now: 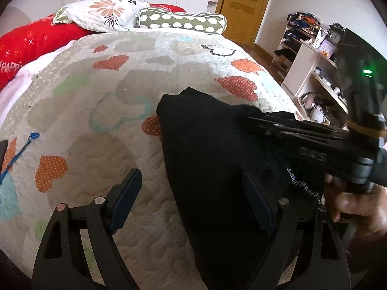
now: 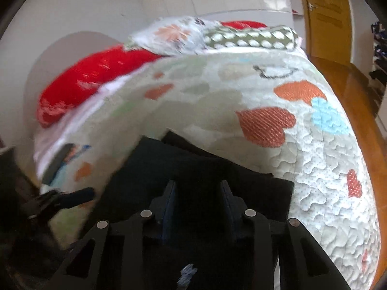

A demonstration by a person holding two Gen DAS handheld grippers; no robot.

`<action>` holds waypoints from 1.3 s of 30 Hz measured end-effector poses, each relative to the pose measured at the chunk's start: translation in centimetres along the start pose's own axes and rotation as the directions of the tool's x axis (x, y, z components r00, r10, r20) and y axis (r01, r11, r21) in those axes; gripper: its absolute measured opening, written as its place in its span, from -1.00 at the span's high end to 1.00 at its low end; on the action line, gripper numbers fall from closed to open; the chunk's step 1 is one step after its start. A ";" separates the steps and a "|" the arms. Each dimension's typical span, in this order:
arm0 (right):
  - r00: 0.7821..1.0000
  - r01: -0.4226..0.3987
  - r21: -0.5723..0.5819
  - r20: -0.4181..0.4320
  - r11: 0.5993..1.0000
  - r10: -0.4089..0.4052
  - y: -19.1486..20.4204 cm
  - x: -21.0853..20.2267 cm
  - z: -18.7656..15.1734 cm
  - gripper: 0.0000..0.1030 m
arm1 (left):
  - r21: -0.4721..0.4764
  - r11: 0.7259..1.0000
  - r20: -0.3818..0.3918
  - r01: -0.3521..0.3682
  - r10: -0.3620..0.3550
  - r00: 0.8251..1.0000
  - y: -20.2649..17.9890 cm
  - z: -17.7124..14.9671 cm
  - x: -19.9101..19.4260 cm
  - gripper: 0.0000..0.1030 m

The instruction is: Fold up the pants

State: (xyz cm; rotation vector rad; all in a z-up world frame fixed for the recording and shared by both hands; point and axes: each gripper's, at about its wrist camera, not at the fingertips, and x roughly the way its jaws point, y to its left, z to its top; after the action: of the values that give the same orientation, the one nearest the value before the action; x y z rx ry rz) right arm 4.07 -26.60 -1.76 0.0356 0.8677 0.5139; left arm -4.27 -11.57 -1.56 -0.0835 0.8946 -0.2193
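One pair of black pants [image 1: 212, 149] lies partly folded on the bed [image 1: 101, 125], near its foot-end corner, layers stacked w/ edges offset in the right wrist view.

Left tool [image 1: 193, 200]: jaws spread wide, nothing held; one pad over bare quilt, the other over the black cloth. Right tool [image 2: 197, 205]: fingers part-closed w/ a gap visible between them, hovering over the pants; whether cloth is pinched in that gap, cannot tell — black on black, view blurred.

Risks (judgement):
- Right wrist view is motion-blurred, so that tool is prob. moving fast; a quick drag could pull the top layer askew and undo the stack.
- If the right tool grabs only the upper layer, lower layers stay put and the fold comes out uneven.
- Pants sit close to the bed's edge on the right side; a push that way could slide them off to the floor [image 2: 350, 91].
- Both tools are close together over the same spot; collision or snagged cloth possible.

Counts:
- pants: 1
- tools: 2
- pillows at head of bed: 2 (floral [image 1: 101, 12], green spotted [image 1: 183, 21])
- red cushion/blanket [image 1: 36, 41]: 1
- door [image 1: 244, 2]: 1
- shelf unit [image 1: 312, 65], cluttered: 1
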 end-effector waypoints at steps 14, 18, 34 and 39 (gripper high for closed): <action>0.999 0.036 -0.012 0.004 0.999 -0.036 0.1 -2.6 -0.4 0.34 | -0.014 1.000 0.003 -0.017 0.017 1.000 -0.6 0.1 -0.5 -0.64; 0.999 0.048 -0.021 0.001 0.999 -0.048 0.3 -4.4 -1.9 0.34 | -0.019 1.000 -0.001 -0.019 0.019 1.000 -0.9 -0.1 -0.7 -0.64; 0.991 0.134 -0.029 -0.026 0.991 -0.134 0.2 -5.0 -5.7 0.33 | -0.041 0.999 -0.008 -0.023 0.023 1.000 -1.3 -1.0 -0.3 -0.64; 0.988 0.152 -0.047 -0.030 0.987 -0.154 0.4 -4.6 -6.1 0.32 | -0.045 0.999 -0.009 -0.022 0.022 1.000 -1.3 -1.1 -0.2 -0.64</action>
State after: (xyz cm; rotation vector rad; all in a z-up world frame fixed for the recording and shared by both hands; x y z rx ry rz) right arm -3.07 -29.40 -2.36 -0.0804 0.8838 0.3905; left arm -5.40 -12.78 -1.91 -0.1145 0.9085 -0.1792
